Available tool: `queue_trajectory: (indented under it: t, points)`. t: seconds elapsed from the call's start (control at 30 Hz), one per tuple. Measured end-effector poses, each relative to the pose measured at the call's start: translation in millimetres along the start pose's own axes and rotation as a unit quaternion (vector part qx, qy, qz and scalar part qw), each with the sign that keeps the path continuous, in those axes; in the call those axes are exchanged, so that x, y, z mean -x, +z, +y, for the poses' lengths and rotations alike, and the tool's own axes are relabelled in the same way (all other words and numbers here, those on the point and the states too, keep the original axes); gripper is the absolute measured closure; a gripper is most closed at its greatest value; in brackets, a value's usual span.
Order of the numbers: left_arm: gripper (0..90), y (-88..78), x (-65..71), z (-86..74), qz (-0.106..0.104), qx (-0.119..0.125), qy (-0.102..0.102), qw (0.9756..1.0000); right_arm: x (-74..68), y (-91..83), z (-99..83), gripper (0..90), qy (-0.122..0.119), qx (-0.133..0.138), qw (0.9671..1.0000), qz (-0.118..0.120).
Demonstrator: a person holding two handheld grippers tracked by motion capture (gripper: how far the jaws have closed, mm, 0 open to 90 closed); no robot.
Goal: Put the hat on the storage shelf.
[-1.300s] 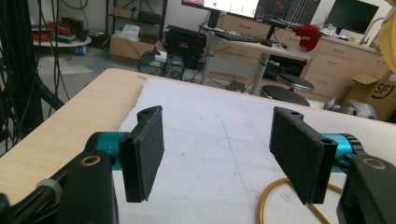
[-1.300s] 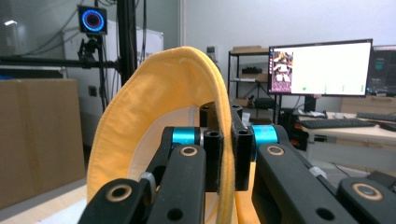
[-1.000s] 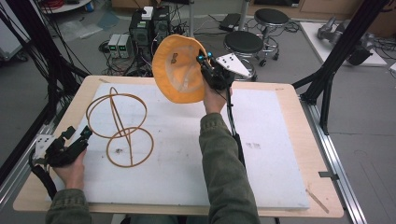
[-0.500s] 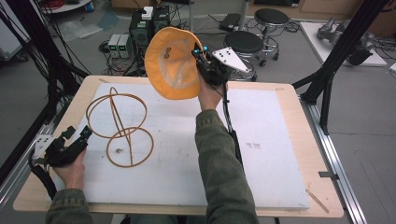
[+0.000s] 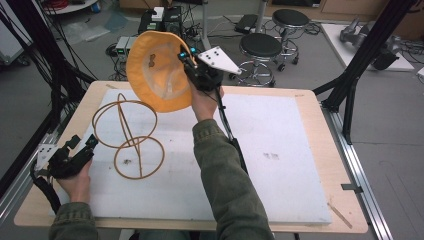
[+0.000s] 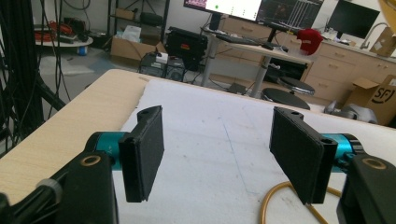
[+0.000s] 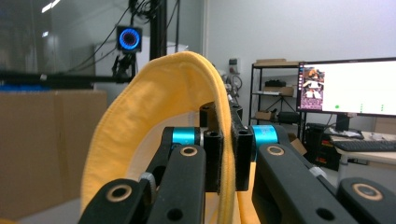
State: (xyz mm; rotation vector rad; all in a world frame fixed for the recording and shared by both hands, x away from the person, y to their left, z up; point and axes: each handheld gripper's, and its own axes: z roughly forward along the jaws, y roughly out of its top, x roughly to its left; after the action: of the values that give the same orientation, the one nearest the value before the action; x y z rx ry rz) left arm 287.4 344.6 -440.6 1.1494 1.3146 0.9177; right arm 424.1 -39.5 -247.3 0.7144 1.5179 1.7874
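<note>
High view shows the right claw [image 5: 186, 59] holding a yellow hat [image 5: 155, 70] in the air above the far edge of the bench [image 5: 100, 97], up and to the right of a wire hat stand [image 5: 128, 135] that sits on the white mat [image 5: 280, 150]. Judging from this, the step in hand is to carry the hat over the stand and settle it on the upper ring; doing it well likely means keeping the open underside facing the ring, centring the crown over the upright loop, and lowering gently so the light stand does not tip or slide. Right gripper view has the right claw's jaws clamped together on the hat's brim [image 7: 227, 154], the fabric pinched flat between the pads. Left gripper view has the left claw [image 6: 219, 151] with its jaws wide apart, gripping nothing, resting low by the stand's base ring [image 6: 280, 198], where it could steady the stand if needed
</note>
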Motion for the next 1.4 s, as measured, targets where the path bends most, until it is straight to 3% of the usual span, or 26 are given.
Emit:
queue_trajectory:
  t: [0.07,0.3,0.57,0.93,1.17,1.3,1.4]
  points:
    - [35.3,0.0,-0.3,0.2,0.0,0.002,-0.003,1.0,-10.6,4.7,-1.5,86.8,-0.018,-0.006,0.9998,0.005]
    - [35.4,0.1,-1.4,0.3,0.002,0.003,-0.005,1.0,-39.4,8.7,-0.1,86.8,-0.028,0.001,0.9986,0.044]
    - [35.3,0.4,-0.5,0.2,0.001,0.003,-0.004,1.0,-68.3,0.1,9.6,86.7,-0.04,0.015,0.9947,0.094]
    - [35.3,0.0,-0.2,0.8,0.001,0.007,-0.004,1.0,-112.3,-18.7,10.6,86.5,-0.048,0.012,0.9799,0.193]
    - [35.1,-0.2,-0.5,1.1,0.004,0.009,-0.004,0.9999,-135.0,-28.4,-0.2,86.3,-0.064,-0.008,0.9706,0.232]
    - [35.1,-0.3,-0.4,1.2,0.005,0.009,-0.004,0.9999,-142.2,-35.3,-11.2,86.2,-0.062,-0.019,0.9668,0.247]
    - [35.0,-0.1,-0.2,1.0,0.007,0.009,-0.002,0.9999,-145.2,-38.6,-19.9,86.1,-0.045,-0.029,0.9638,0.261]
